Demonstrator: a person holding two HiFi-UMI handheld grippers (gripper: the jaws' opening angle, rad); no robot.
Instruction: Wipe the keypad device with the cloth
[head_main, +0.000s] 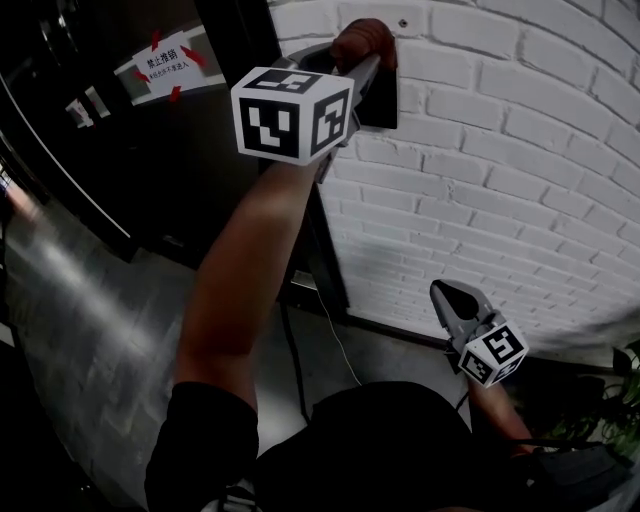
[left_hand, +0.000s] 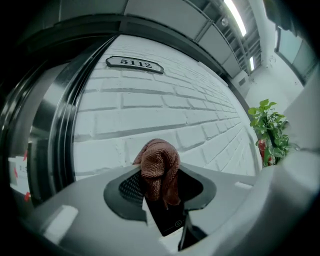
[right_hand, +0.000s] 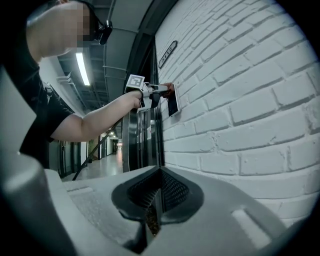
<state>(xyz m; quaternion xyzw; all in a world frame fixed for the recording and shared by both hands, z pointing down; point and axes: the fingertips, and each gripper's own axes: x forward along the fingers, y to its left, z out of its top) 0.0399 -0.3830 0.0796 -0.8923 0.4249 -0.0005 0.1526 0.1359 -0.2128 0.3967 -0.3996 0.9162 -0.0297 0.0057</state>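
Note:
A brown cloth (head_main: 364, 40) is pressed on the top of the black keypad device (head_main: 383, 104), which is fixed to the white brick wall (head_main: 520, 170). My left gripper (head_main: 362, 66) is raised to the device and shut on the cloth. In the left gripper view the bunched cloth (left_hand: 159, 167) sits between the jaws and covers the upper part of the device (left_hand: 169, 216). My right gripper (head_main: 446, 294) hangs low beside the wall with its jaws together and nothing in them. The right gripper view shows the left gripper (right_hand: 150, 93), cloth (right_hand: 169, 87) and device (right_hand: 173, 105) from below.
A dark door frame (head_main: 235, 40) and a door with a white notice (head_main: 166, 62) stand left of the device. A room number plate (left_hand: 135, 63) hangs above it. A potted plant (left_hand: 270, 131) stands further along the wall. A dark cable (head_main: 295, 365) hangs by the frame.

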